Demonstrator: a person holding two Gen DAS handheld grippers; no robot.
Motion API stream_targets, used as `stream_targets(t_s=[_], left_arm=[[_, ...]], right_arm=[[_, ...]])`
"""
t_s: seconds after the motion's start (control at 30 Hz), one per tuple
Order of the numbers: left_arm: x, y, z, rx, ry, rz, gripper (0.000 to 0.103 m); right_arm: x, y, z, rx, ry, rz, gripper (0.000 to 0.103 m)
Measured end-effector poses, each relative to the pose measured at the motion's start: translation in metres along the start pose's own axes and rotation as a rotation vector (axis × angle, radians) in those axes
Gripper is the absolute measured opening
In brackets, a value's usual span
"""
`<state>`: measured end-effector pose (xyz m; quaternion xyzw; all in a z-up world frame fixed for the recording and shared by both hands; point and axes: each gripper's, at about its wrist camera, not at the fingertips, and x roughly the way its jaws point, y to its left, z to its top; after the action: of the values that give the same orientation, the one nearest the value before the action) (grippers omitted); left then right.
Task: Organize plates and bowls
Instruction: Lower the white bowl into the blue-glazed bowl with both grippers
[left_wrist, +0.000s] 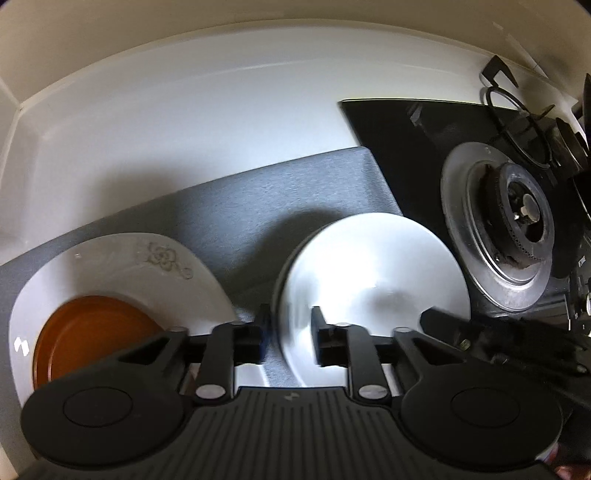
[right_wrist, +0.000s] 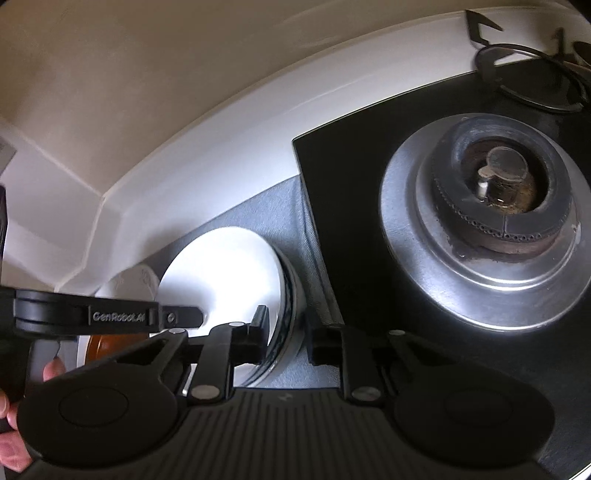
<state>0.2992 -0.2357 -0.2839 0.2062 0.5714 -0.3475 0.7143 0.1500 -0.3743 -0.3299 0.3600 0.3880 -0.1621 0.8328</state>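
Note:
A white bowl (left_wrist: 373, 280) sits on the grey mat (left_wrist: 258, 206). To its left lies a white plate with a flower pattern (left_wrist: 122, 266), and an orange-brown bowl (left_wrist: 92, 336) rests on it. My left gripper (left_wrist: 290, 326) points down over the white bowl's left rim, one finger outside and one inside, with small gaps on both sides. My right gripper (right_wrist: 288, 330) straddles the white bowl's (right_wrist: 221, 266) opposite, dark-banded rim the same way. Mat shows between the rim and the outer finger. In the right wrist view the left gripper's body (right_wrist: 122, 317) and a hand (right_wrist: 51, 369) show.
A black glass hob (left_wrist: 406, 147) borders the mat on the right, with a metal burner (right_wrist: 498, 192) close to the bowl and a loose pan support (left_wrist: 517, 122) behind it. A white counter and wall corner (left_wrist: 110, 129) close off the back and left.

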Motion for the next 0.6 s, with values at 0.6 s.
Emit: stream_targets(t_s=[0.6], left_arm=[[-0.007, 0.005, -0.011, -0.055, 0.002, -0.031, 0.024]], right_arm=[[-0.004, 0.004, -0.008, 0.028, -0.038, -0.062, 0.019]])
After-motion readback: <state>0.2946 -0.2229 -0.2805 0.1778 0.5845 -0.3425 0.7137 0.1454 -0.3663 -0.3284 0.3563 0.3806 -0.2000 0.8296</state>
